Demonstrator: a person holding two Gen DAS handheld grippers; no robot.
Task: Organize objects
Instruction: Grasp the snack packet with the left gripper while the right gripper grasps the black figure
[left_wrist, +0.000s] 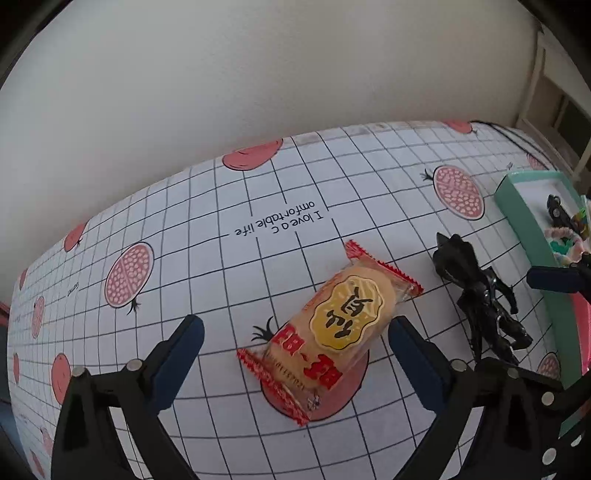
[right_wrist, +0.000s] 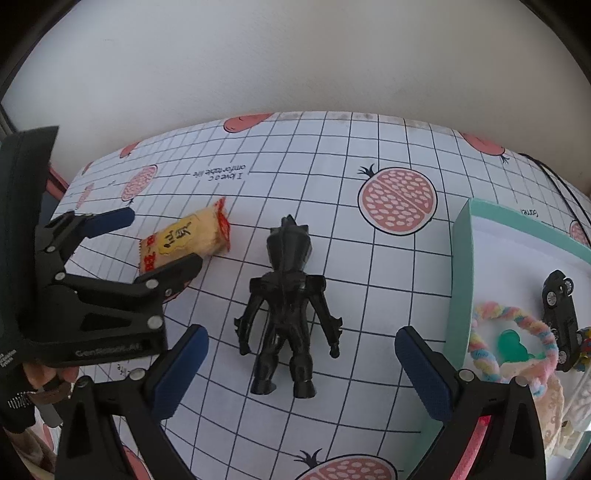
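A wrapped rice-cracker snack pack (left_wrist: 332, 328) lies flat on the gridded tablecloth. My left gripper (left_wrist: 295, 326) hangs over it, open, with the pack between its jaws and the right pad close to the wrapper's edge. In the right wrist view the same left gripper (right_wrist: 160, 239) straddles the snack pack (right_wrist: 188, 240). A black toy figure (right_wrist: 288, 302) lies face down with its head towards the wall. My right gripper (right_wrist: 301, 336) is open above its legs, both pads clear of it. The black figure (left_wrist: 480, 295) also shows to the right of the pack.
A teal box (right_wrist: 461, 258) stands at the right and holds a black toy car (right_wrist: 559, 314), a pastel rope ring (right_wrist: 517, 317) and a green piece (right_wrist: 511, 347). A white wall runs along the table's far edge. A person's hand (right_wrist: 44, 376) holds the left gripper.
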